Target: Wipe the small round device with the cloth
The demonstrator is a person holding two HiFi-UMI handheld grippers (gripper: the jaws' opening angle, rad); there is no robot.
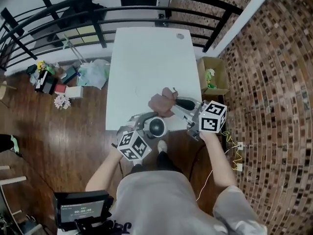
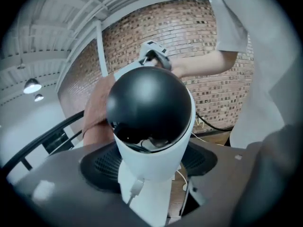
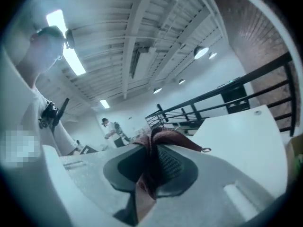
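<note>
The small round device [image 1: 157,127], a black dome on a white body, is at the white table's [image 1: 146,58] near edge. My left gripper [image 1: 146,127] is shut on it. In the left gripper view the device [image 2: 149,103] fills the middle and both dark pads of the left gripper [image 2: 149,162] press on its white body. A cable plugs in low on that body. My right gripper [image 1: 182,105] is shut on a reddish-brown cloth [image 1: 162,102] that hangs bunched just beyond the device. The cloth [image 3: 161,138] is pinched between the right gripper's [image 3: 150,169] pads. Cloth [image 2: 97,108] shows behind the dome.
A black railing [image 1: 122,6] runs behind the table. A cardboard box [image 1: 213,75] stands at the table's right, against a brick-patterned floor. Bags and small items [image 1: 73,77] lie on the wood floor to the left. A dark screen [image 1: 80,210] sits near my left.
</note>
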